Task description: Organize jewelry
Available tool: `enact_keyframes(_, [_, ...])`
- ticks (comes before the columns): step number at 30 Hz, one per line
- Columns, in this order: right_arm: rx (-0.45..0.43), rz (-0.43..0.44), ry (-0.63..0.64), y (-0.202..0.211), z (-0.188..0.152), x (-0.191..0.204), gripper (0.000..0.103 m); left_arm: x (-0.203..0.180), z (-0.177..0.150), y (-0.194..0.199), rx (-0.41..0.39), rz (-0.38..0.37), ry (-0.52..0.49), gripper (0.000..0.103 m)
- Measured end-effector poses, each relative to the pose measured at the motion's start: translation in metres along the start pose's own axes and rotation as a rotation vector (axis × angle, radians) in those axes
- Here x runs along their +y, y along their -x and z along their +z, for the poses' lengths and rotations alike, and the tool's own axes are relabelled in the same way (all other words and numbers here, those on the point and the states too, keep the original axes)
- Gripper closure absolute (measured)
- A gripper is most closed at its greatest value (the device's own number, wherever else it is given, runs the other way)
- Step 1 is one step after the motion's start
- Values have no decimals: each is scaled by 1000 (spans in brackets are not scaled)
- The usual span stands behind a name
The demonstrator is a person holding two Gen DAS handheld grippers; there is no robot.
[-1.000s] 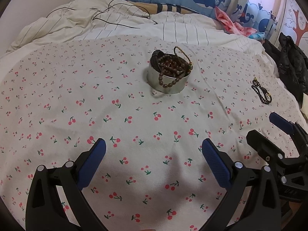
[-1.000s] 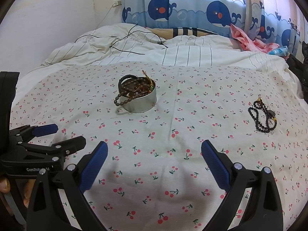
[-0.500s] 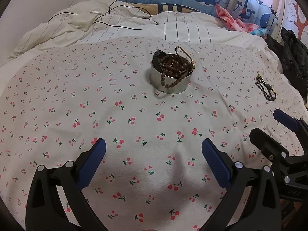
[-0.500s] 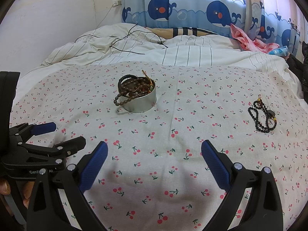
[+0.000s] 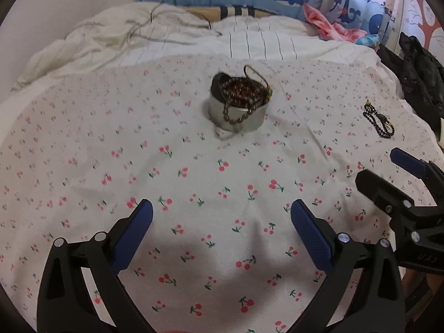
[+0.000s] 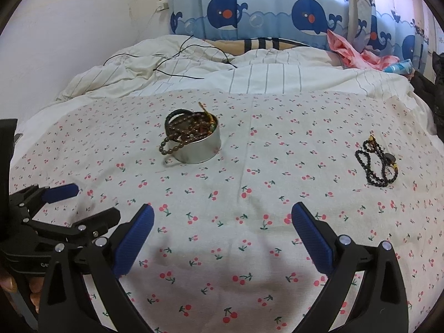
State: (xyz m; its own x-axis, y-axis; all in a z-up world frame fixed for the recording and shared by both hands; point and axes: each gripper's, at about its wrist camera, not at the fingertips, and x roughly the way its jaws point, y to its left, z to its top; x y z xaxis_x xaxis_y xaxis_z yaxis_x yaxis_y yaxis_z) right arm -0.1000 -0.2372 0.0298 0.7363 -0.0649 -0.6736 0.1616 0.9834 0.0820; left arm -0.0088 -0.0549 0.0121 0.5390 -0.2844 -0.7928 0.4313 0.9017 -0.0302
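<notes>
Hovering low over cherry-print sheet (image 6: 249, 144), left gripper (image 5: 222, 222), right gripper (image 6: 222, 222), both gaping

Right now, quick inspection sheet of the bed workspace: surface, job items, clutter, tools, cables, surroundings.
Surface: cherry-print sheet spread over the bed, lightly wrinkled.
Job's things: round metal tin holding brown bead strands, one loop hanging over its rim; black bead bracelet lying loose on the sheet, apart from the tin, to its right.
Clutter: pink cloth and dark clothing at the far right edge.
Grippers: left tool open, empty; right tool open, empty; both low over the near sheet.
Cables: thin black cable across the striped duvet.
Surroundings: whale-print curtain, wall outlet.
</notes>
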Motion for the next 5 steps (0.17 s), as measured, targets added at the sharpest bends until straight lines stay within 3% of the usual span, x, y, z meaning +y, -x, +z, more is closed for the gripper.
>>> enact_keyframes(5, [10, -15, -7, -1, 0, -3, 8, 4, 1, -1, -2, 27, 18, 7])
